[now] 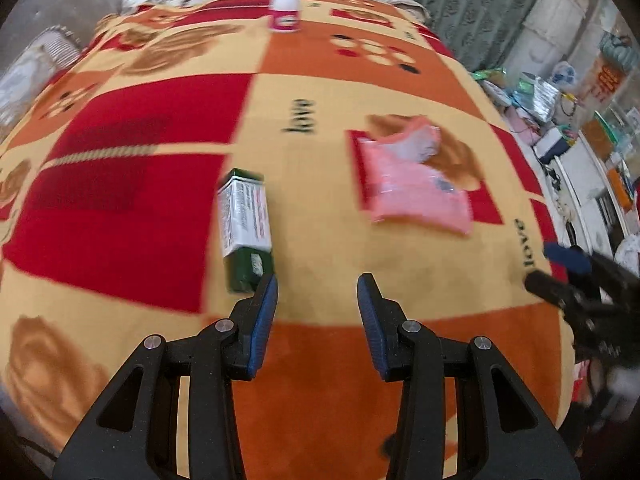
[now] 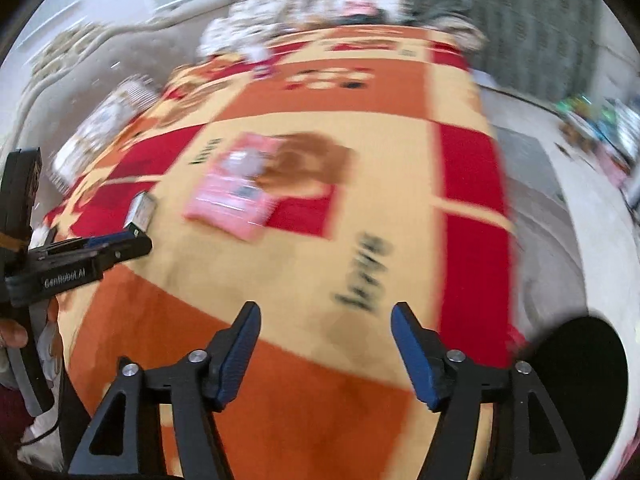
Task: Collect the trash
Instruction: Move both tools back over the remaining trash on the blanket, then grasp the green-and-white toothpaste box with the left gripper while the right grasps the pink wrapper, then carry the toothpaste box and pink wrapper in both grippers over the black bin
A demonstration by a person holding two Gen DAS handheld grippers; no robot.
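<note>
A green and white carton (image 1: 246, 228) lies on the patchwork blanket (image 1: 132, 216), just ahead of my left gripper's left fingertip. My left gripper (image 1: 318, 284) hangs over the blanket, open, with nothing between its blue pads. A pink packet (image 1: 412, 184) lies flat further ahead to the right. A white bottle with a pink label (image 1: 286, 8) stands at the far end. My right gripper (image 2: 326, 312) is open and empty above the blanket's near part; the pink packet (image 2: 236, 192) and the carton (image 2: 140, 210) lie ahead to its left.
The right gripper (image 1: 550, 268) shows at the right edge of the left wrist view, the left gripper (image 2: 136, 240) at the left edge of the right wrist view. A round dark opening in a white container (image 2: 576, 364) sits at lower right. Cluttered shelves (image 1: 580, 120) stand past the bed's right side.
</note>
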